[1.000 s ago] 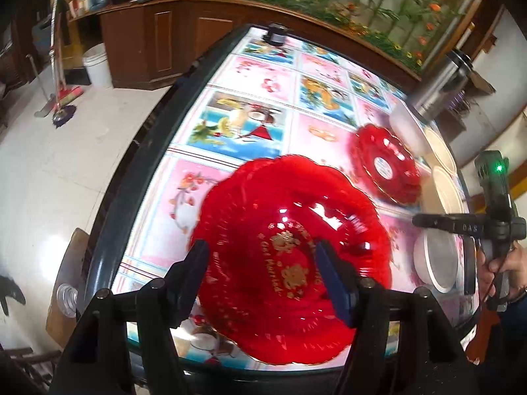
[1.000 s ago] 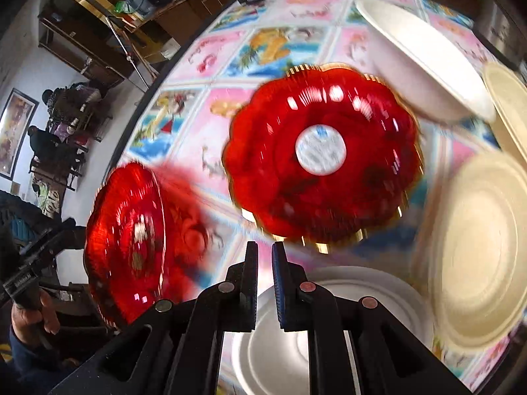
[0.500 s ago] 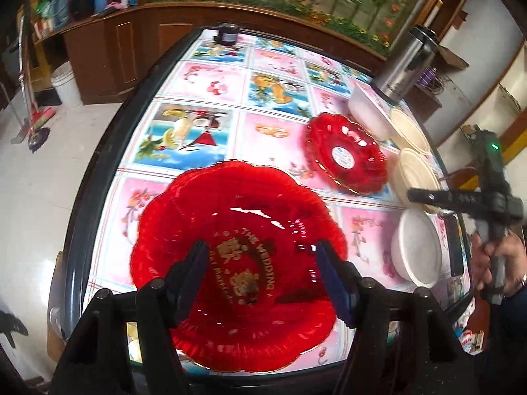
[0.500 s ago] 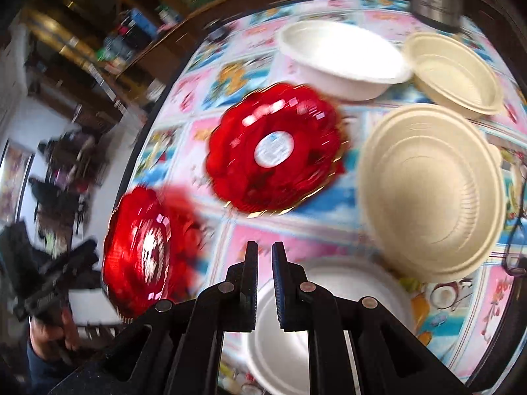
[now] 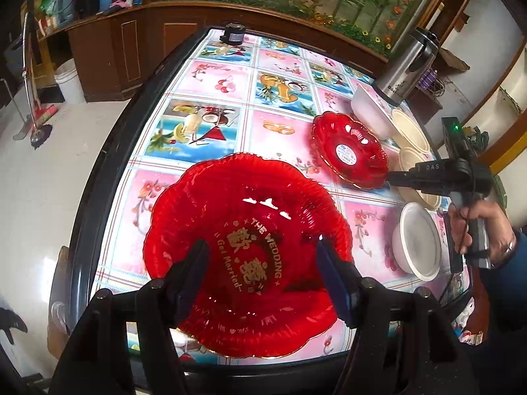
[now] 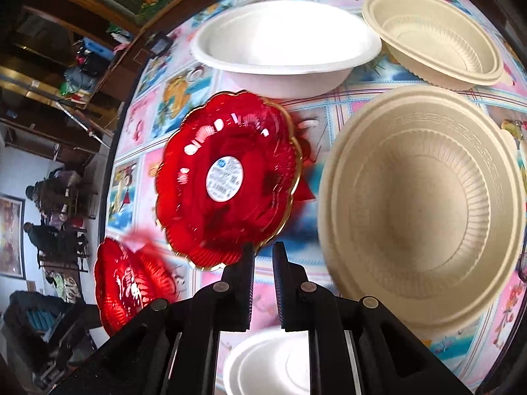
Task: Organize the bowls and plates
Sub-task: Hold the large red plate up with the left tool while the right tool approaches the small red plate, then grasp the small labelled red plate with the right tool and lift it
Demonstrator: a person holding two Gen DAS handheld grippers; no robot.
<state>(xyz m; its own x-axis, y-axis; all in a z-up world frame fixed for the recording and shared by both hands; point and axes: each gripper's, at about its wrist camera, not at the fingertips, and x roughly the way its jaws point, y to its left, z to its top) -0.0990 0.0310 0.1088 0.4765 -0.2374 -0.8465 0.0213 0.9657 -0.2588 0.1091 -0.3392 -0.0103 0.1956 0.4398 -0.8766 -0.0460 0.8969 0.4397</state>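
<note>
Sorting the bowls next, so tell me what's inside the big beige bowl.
The big beige bowl looks empty: only its ribbed inner wall and bare bottom show in the right wrist view. Nothing is nested in it. Whatever lies beneath it on the table is covered.

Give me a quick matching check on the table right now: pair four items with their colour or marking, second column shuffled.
Items:
1. large plate under the left gripper
2. smaller plate
3. ribbed bowl
4. smooth bowl at the far side

Descriptions:
A. plain white
B. red, gold lettering in the centre
C. cream
D. red, round white sticker in the centre

Pairs: 1-B, 2-D, 3-C, 4-A
</note>
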